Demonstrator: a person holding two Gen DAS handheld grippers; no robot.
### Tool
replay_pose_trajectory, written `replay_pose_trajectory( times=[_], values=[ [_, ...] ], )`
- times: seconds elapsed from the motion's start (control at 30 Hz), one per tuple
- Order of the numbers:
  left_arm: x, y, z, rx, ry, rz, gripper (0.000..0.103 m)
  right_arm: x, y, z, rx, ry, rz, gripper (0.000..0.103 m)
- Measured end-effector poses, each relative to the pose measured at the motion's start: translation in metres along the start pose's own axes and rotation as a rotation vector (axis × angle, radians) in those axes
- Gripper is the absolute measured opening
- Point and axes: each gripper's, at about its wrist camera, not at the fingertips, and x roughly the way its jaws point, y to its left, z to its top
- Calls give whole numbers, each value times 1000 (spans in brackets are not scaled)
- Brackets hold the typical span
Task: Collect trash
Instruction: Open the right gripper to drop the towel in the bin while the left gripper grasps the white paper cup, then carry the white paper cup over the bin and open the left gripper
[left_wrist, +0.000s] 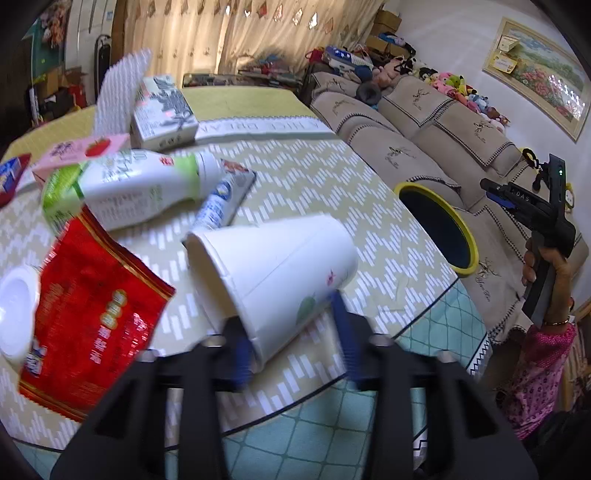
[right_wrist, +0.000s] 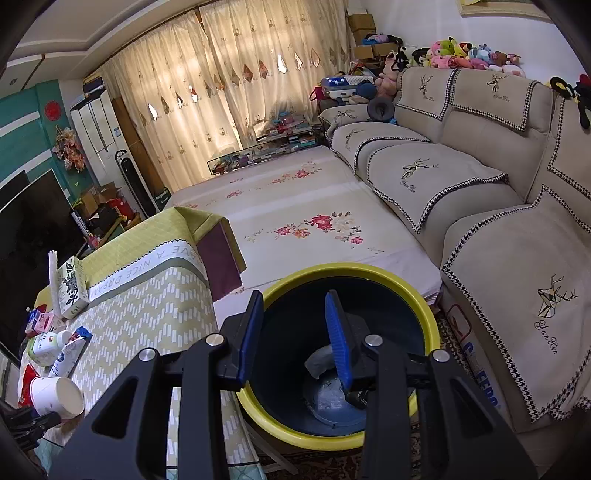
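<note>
A white paper cup (left_wrist: 273, 269) lies on its side on the patterned tablecloth (left_wrist: 332, 177), its mouth towards the left. My left gripper (left_wrist: 288, 314) is shut on it, with one blue pad at the rim and the other on the wall near the base. The same cup (right_wrist: 55, 395) shows at the lower left of the right wrist view. My right gripper (right_wrist: 293, 299) hangs open over the yellow-rimmed dark bin (right_wrist: 332, 269), with nothing between its fingers. A crumpled whitish scrap (right_wrist: 319, 363) lies at the bottom of the bin.
More trash lies on the table: a white bottle with a green label (left_wrist: 136, 188), a red snack bag (left_wrist: 92, 306), a blue-white packet (left_wrist: 221, 199), a pink carton (left_wrist: 81, 151) and a printed box (left_wrist: 162, 110). The bin (left_wrist: 469, 236) stands between table and beige sofa (left_wrist: 424, 140).
</note>
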Motion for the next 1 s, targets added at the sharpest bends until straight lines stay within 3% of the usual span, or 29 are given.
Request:
replay_pose_trajectory(
  times=[0.03,0.1,0.5,0.77,1.0],
  values=[
    [1,-1,0,-1,3,-15,12,-1,-1,0,2,-1,2,34],
    [1,-6,0,12,3,-24,5,-2,-3,-1,7,-3,6,33],
    [-12,-93,34,244,-28,-145,4,-31,-22,-17,48,-37,-16,33],
    [41,-184,78,402,25,-275,4,-62,-53,-20,82,-90,-92,34],
    [109,-246,106,440,134,-320,4,-74,-84,-35,131,-83,-152,34]
  ],
)
